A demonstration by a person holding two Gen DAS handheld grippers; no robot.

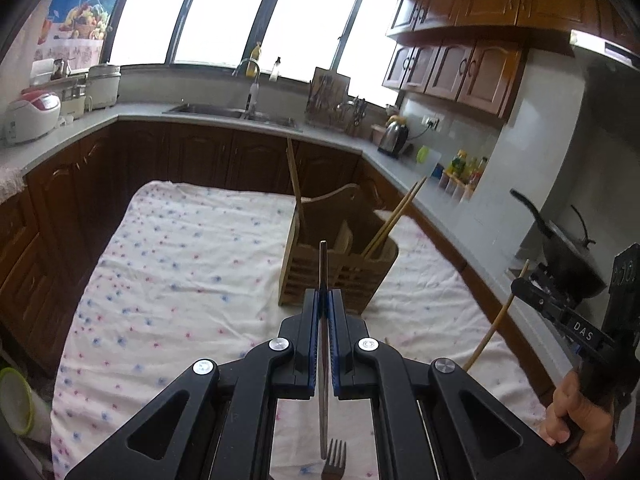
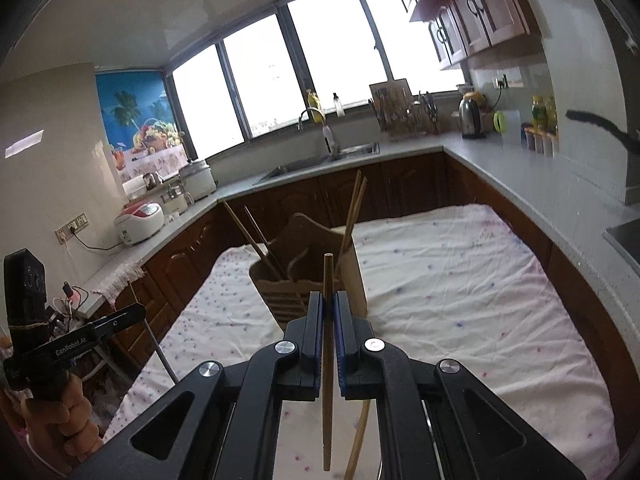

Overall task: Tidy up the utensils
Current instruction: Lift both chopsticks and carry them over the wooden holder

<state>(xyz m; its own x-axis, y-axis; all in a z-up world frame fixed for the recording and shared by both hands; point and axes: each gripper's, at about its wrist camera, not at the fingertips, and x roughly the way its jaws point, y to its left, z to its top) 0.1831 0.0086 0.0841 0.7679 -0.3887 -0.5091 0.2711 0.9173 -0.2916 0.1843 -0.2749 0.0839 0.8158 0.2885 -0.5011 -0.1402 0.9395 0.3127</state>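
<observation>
My left gripper (image 1: 324, 296) is shut on a metal fork (image 1: 323, 360), handle forward and tines (image 1: 334, 458) toward the camera, raised over the table. Just ahead stands a wooden utensil holder (image 1: 312, 280) with chopsticks (image 1: 394, 220) leaning in its right compartment. My right gripper (image 2: 328, 300) is shut on a wooden chopstick (image 2: 327, 380), also close in front of the holder (image 2: 276, 288). A second pale stick (image 2: 360, 432) shows below it; whether it is held I cannot tell. Each gripper appears in the other's view, the right gripper (image 1: 520, 288) and the left gripper (image 2: 136, 314).
A white flowered cloth (image 1: 180, 264) covers the table. Dark cabinets and a grey counter (image 1: 132, 114) ring it, with a sink (image 1: 224, 110), a kettle (image 1: 394, 136) and rice cookers (image 1: 32, 116). A black wok (image 1: 568, 256) sits at the right. A green-rimmed bowl (image 1: 14, 400) lies off the table's left edge.
</observation>
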